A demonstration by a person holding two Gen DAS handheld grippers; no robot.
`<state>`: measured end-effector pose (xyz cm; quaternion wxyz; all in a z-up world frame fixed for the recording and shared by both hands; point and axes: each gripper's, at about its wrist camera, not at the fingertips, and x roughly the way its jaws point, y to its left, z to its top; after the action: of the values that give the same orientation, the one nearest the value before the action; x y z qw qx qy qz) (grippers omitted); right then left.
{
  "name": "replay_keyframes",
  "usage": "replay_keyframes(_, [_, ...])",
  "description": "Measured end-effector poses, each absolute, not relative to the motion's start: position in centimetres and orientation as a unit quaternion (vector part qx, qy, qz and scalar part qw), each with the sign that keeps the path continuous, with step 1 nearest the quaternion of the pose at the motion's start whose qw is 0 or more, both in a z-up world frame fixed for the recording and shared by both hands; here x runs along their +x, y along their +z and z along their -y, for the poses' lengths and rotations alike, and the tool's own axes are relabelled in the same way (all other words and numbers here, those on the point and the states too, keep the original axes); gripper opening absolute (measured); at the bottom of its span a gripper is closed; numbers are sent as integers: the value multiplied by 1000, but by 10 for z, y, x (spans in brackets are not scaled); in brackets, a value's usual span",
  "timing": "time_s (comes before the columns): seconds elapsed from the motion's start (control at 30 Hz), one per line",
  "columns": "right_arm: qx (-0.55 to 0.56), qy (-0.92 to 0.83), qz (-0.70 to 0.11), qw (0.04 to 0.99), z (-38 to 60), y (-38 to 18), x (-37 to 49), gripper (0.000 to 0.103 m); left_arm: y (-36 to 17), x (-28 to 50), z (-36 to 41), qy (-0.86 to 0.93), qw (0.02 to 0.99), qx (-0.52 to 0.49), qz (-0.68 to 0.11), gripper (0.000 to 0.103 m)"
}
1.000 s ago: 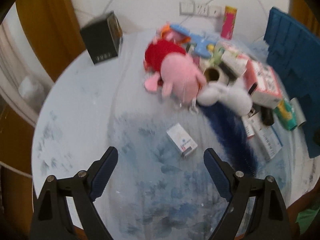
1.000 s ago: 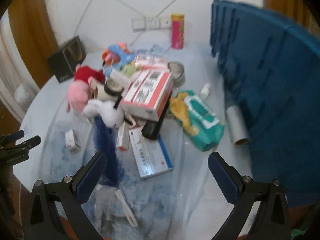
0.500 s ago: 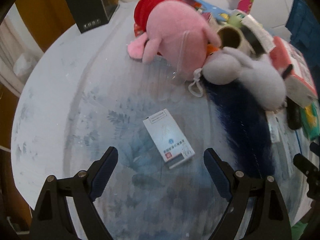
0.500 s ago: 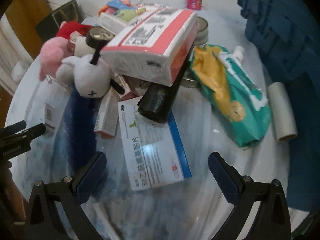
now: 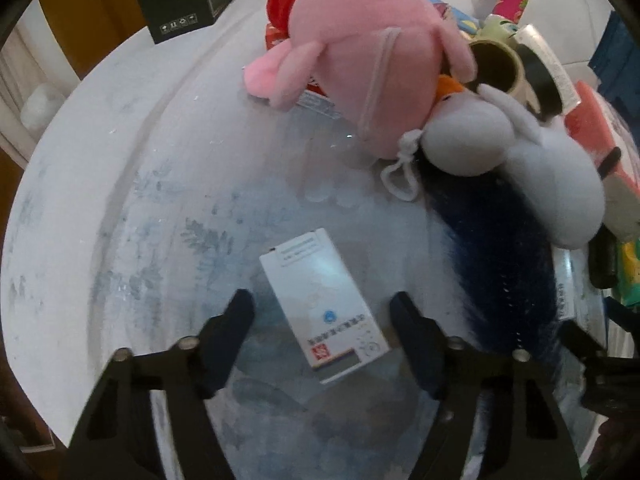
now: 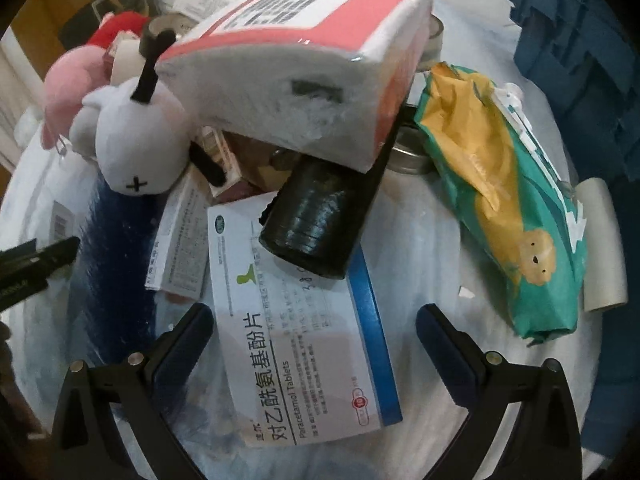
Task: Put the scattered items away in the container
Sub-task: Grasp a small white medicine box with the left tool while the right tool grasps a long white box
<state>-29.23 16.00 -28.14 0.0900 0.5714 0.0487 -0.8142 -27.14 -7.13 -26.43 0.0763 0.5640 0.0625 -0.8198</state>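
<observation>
Two grippers, mine, over the worktop (image 5: 120, 168). Left gripper (image 5: 322, 310): fingers just closing in, not yet touching the small white medicine box (image 5: 324, 306) lying flat between them. Right gripper (image 6: 314, 326): fingers spread, straddling the paracetamol tablet box (image 6: 296, 320) beneath a black roll (image 6: 316, 220).

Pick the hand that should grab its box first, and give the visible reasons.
Left. The left gripper has been closing around the small white box, which lies alone. The paracetamol box between the right gripper's jaws sits under a black roll.
</observation>
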Motion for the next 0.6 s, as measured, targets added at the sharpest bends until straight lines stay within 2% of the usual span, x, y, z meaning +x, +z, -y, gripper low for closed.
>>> replay_keyframes(0.07, [575, -812, -63, 83, -156, -282, -291, 101, -261, -268, 67, -821, 68, 563, -59, 43])
replay_keyframes(0.13, [573, -812, -62, 86, -155, -278, -288, 93, -259, -264, 65, -821, 61, 565, -56, 34])
replay_keyframes(0.2, [571, -813, -67, 91, -153, -273, -283, 76, -256, -259, 63, -821, 56, 566, -54, 32])
replay_keyframes(0.4, [579, -808, -55, 95, -157, -264, -265, 75, -241, -239, 60, -831, 42, 552, -45, 31])
replay_keyframes(0.6, [559, -822, -44, 98, -160, -227, -240, 75, -196, -221, 61, -856, 24, 515, -40, 31])
